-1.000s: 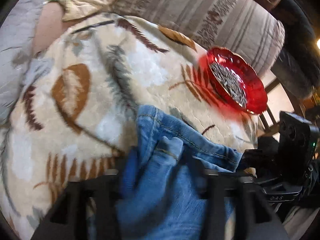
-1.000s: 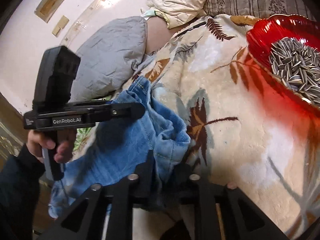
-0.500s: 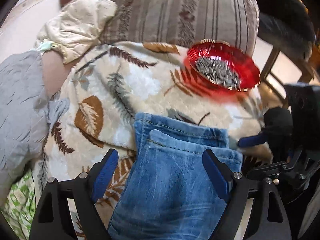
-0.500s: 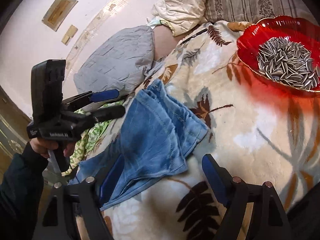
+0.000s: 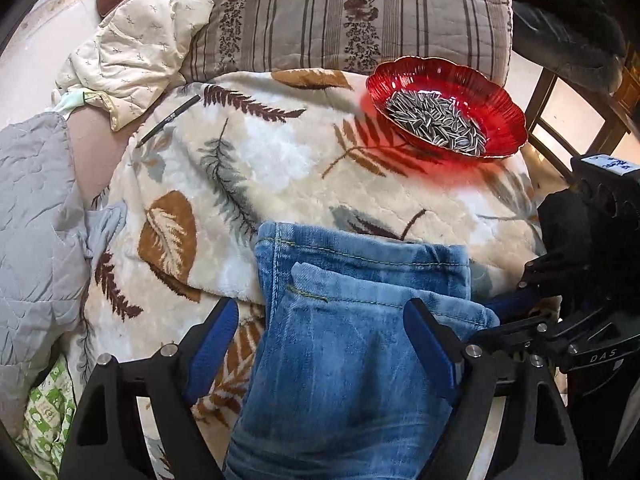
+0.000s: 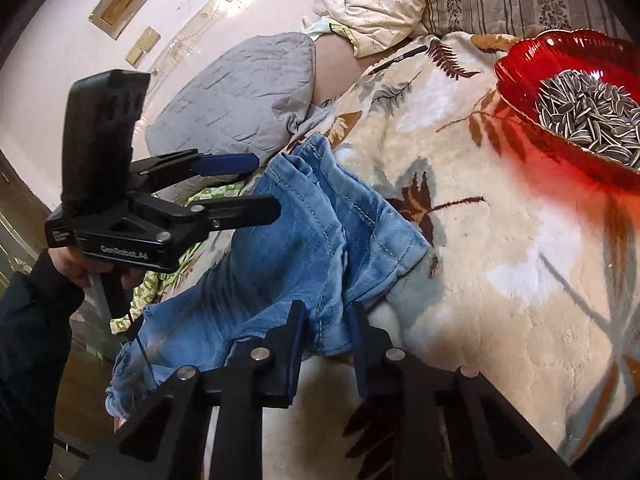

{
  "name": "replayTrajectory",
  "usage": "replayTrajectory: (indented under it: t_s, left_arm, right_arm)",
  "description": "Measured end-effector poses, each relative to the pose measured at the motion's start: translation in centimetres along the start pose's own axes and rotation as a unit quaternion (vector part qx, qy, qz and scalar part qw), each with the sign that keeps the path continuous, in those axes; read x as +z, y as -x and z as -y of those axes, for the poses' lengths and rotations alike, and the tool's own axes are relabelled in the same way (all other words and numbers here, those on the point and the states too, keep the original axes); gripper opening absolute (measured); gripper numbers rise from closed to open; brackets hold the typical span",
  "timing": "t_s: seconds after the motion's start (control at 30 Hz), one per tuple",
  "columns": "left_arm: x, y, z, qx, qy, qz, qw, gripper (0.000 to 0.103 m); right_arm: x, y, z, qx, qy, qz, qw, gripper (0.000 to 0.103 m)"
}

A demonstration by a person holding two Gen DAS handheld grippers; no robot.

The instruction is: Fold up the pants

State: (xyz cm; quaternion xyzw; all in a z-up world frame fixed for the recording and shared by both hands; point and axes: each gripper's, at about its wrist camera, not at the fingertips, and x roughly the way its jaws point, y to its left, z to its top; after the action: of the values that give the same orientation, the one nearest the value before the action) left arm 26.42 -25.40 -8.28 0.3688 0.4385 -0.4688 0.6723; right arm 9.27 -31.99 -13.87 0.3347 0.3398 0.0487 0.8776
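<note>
The blue denim pants [image 5: 352,340] lie on a leaf-patterned blanket [image 5: 280,160], both leg hems stacked toward the far side, the rest hanging off the near edge. My left gripper [image 5: 320,336] is open, its jaws spread either side of the pants and just above them; it also shows in the right wrist view [image 6: 256,184]. My right gripper [image 6: 326,320] has its jaws close together over the edge of the pants [image 6: 304,248]; fabric lies between the fingers. In the left wrist view the right gripper is at the right edge [image 5: 516,312].
A red glass bowl [image 5: 500,100] of sunflower seeds sits on the blanket's far right. A black pen [image 5: 168,120] lies at the far left. A striped pillow [image 5: 340,12], a cream quilt [image 5: 136,52] and a grey quilt [image 5: 32,232] border the blanket.
Both grippers let go of the pants and opened half a second ago. Since then the right gripper has moved in and closed onto the pants' side edge; the left stays open.
</note>
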Motion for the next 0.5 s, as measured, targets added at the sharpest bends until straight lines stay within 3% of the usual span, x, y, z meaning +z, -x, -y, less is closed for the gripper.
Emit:
replayTrajectory:
  t_s: [0.03,0.07,0.1,0.17,0.2,0.37,0.5]
  left_arm:
    - [0.0,-0.1,0.0,-0.003,-0.001,-0.001,1.0,0.079]
    - [0.1,-0.4,0.1,-0.007,-0.003,-0.004,1.0,0.067]
    - [0.2,-0.6,0.2,-0.006,-0.007,-0.007,0.9999,0.049]
    - [0.3,-1.2,0.4,0.002,-0.013,-0.018,0.9998,0.027]
    - [0.2,-1.4,0.4,0.008,-0.015,-0.024,0.9996,0.01]
    - [-0.3,-1.1,-0.3,-0.004,0.006,-0.017,0.9998,0.004]
    - [-0.1,1.0,0.1,-0.003,0.002,0.008,1.0,0.004]
  right_arm:
    - [0.0,0.0,0.0,-0.001,0.0,0.001,1.0,0.023]
    - [0.0,0.0,0.0,-0.001,0.001,0.0,1.0,0.023]
    - [0.0,-0.1,0.0,-0.003,0.002,-0.001,1.0,0.023]
    - [0.0,0.1,-0.1,-0.005,0.006,0.0,1.0,0.023]
    - [-0.1,0.1,-0.2,-0.007,0.007,0.0,1.0,0.023]
    - [-0.1,0.5,-0.4,-0.015,0.012,0.005,1.0,0.022]
    - [-0.1,1.8,-1.2,-0.021,0.033,0.022,0.999,0.014]
